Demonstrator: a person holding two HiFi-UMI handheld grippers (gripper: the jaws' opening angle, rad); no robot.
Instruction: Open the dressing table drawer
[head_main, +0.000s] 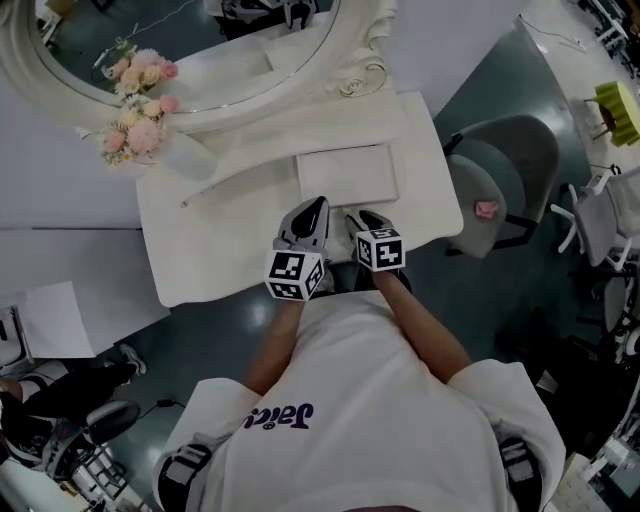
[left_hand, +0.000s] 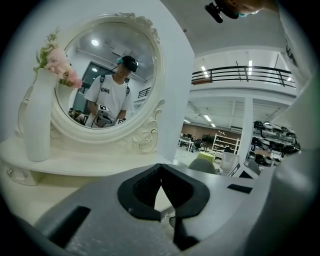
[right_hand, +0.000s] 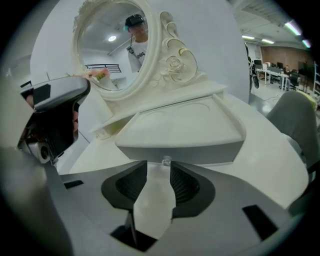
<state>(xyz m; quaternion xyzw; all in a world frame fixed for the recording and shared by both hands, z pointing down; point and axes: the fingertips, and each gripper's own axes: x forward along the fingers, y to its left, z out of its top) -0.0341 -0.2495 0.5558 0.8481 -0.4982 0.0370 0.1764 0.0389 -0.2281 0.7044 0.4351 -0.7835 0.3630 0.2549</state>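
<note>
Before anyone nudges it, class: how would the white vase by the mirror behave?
The vase looks tall and narrow, so it would probably tip easily. The flowers up top likely add to that. Its smooth surface may be slippery.

**Cream and white, set off by pink, grey and black**

Cream-white all over the dressing table, the drawer and the scroll-carved mirror frame. Clear and colourless at the drawer knob. Pink and pale cream in the flowers at far left, above a plain white vase. Mid grey on the left gripper and the right gripper, with black on the ribbed pads. Black squares on white over the left marker cube and the right marker cube. White for the shirt, with dark purple lettering. Grey on the chair at right, with a small pink patch on its seat. Dark grey-green across the floor.
</note>
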